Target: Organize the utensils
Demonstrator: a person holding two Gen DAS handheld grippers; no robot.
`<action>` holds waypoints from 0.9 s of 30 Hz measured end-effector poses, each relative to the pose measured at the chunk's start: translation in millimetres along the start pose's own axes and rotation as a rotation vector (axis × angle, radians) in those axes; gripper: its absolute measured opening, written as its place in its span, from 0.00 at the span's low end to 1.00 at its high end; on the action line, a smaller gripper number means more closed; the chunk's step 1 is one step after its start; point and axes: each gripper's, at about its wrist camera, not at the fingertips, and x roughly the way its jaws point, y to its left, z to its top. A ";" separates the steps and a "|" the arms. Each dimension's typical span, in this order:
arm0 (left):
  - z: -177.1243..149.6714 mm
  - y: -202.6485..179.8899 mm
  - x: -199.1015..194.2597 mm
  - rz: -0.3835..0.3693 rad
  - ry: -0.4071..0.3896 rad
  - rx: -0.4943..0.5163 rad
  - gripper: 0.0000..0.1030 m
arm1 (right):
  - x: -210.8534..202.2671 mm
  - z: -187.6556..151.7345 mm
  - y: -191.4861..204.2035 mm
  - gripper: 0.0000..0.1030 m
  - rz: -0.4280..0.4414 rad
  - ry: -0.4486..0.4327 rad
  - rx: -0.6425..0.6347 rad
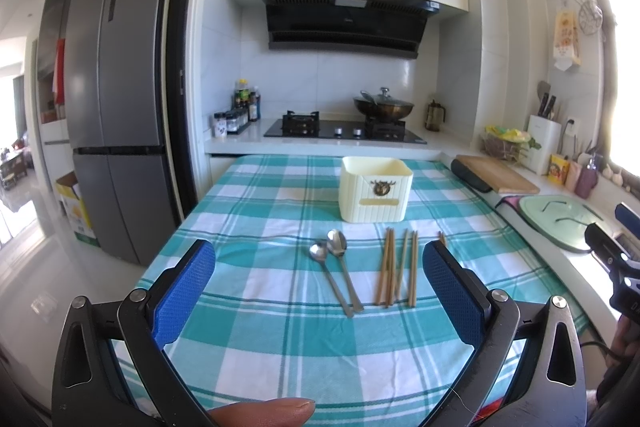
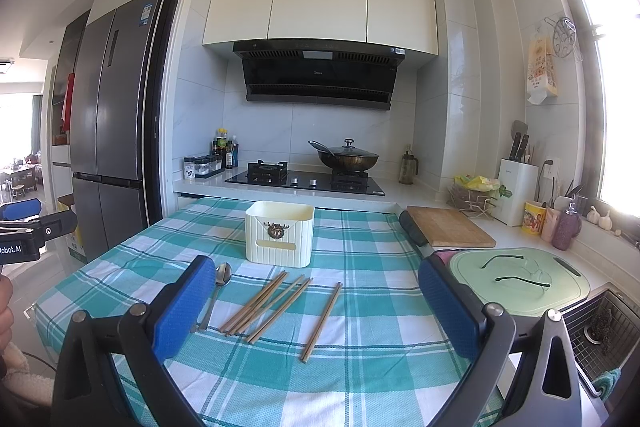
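A cream utensil holder (image 1: 375,195) stands upright on the teal checked tablecloth (image 1: 280,339); it also shows in the right wrist view (image 2: 279,233). In front of it lie two metal spoons (image 1: 334,267) and several wooden chopsticks (image 1: 398,273). In the right wrist view the chopsticks (image 2: 272,301) are spread out, one pair (image 2: 322,319) apart to the right, and one spoon (image 2: 218,287) shows beside the left finger. My left gripper (image 1: 320,287) is open and empty above the near table edge. My right gripper (image 2: 316,303) is open and empty, above the chopsticks.
A wooden cutting board (image 2: 448,227) and a pale green lid (image 2: 520,281) lie on the counter to the right. A sink (image 2: 604,327) is at far right. A stove with a wok (image 2: 346,159) stands behind the table. A fridge (image 1: 116,107) stands left.
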 end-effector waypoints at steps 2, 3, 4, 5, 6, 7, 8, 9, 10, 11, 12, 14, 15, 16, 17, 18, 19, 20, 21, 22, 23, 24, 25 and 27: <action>0.5 0.2 0.4 0.000 0.001 0.000 1.00 | 0.1 -0.2 0.0 1.00 0.000 -0.001 0.000; 0.4 0.2 0.3 0.000 0.002 0.000 1.00 | 0.1 0.2 0.0 1.00 0.000 -0.001 0.000; 1.0 0.6 0.5 0.000 0.002 -0.001 1.00 | 0.1 0.5 0.0 1.00 0.000 0.000 -0.001; 0.7 0.4 0.4 0.000 0.002 -0.001 1.00 | -0.5 -0.6 -0.3 1.00 -0.001 -0.001 0.000; 0.3 0.0 0.1 0.000 0.002 -0.001 1.00 | -0.4 -0.7 -0.3 1.00 -0.001 -0.001 0.000; 0.5 0.1 0.1 0.000 0.002 -0.001 1.00 | -0.4 -0.6 -0.2 1.00 0.000 0.000 0.000; 0.9 0.4 0.4 0.000 0.002 -0.001 1.00 | -0.5 -0.8 -0.2 1.00 0.000 0.000 0.000; 0.6 0.1 0.3 0.000 0.002 -0.001 1.00 | -0.2 -1.6 -0.5 1.00 0.000 0.001 0.000; 0.6 0.1 0.3 0.000 0.002 -0.001 1.00 | -0.2 -1.9 -0.5 1.00 0.000 0.001 0.000; 1.0 0.5 0.5 -0.001 0.003 -0.001 1.00 | -0.2 -1.6 -0.4 1.00 -0.001 0.001 0.000; 1.1 0.7 0.6 0.000 0.003 0.000 1.00 | -0.3 -1.7 -0.4 1.00 0.000 0.000 0.000; 0.2 0.0 0.9 0.000 0.005 0.000 1.00 | -0.1 -1.5 -0.3 1.00 -0.001 0.001 0.000; -0.5 -0.2 0.7 0.000 0.005 0.000 1.00 | -0.1 -1.7 -0.4 1.00 0.000 0.001 0.000; -0.2 0.1 1.2 0.000 0.006 0.000 1.00 | 0.2 -2.2 -0.7 1.00 0.000 0.003 0.001; -0.5 0.0 1.0 0.001 0.006 0.000 1.00 | 0.1 -2.9 -0.9 1.00 0.000 0.003 0.001; -0.8 -0.1 0.8 0.001 0.006 -0.001 1.00 | 0.5 -3.3 -1.0 1.00 -0.001 0.003 0.001; -0.8 -0.2 0.9 0.001 0.006 -0.001 1.00 | 0.5 -3.2 -1.1 1.00 0.000 0.004 0.001; -0.6 0.0 1.0 0.000 0.006 -0.001 1.00 | 0.5 -3.4 -1.2 1.00 0.000 0.004 0.001; -0.7 -0.1 0.9 0.000 0.006 -0.001 1.00 | 0.5 -3.3 -1.2 1.00 0.000 0.004 0.001; -0.8 -0.3 0.8 0.000 0.007 0.000 1.00 | 0.8 -4.2 -1.6 1.00 0.000 0.005 0.002; -0.3 0.1 1.1 0.000 0.006 0.000 1.00 | 0.8 -5.0 -1.9 1.00 0.000 0.006 0.002; -0.5 0.0 0.9 0.000 0.006 0.000 1.00 | 1.4 -5.7 -2.7 1.00 0.000 0.007 0.003; 0.1 0.4 1.4 0.000 0.006 0.000 1.00 | 1.8 -5.2 -2.7 1.00 0.000 0.008 0.004; 0.2 0.4 1.4 0.000 0.006 0.000 1.00 | 2.1 -5.7 -3.1 1.00 -0.001 0.009 0.004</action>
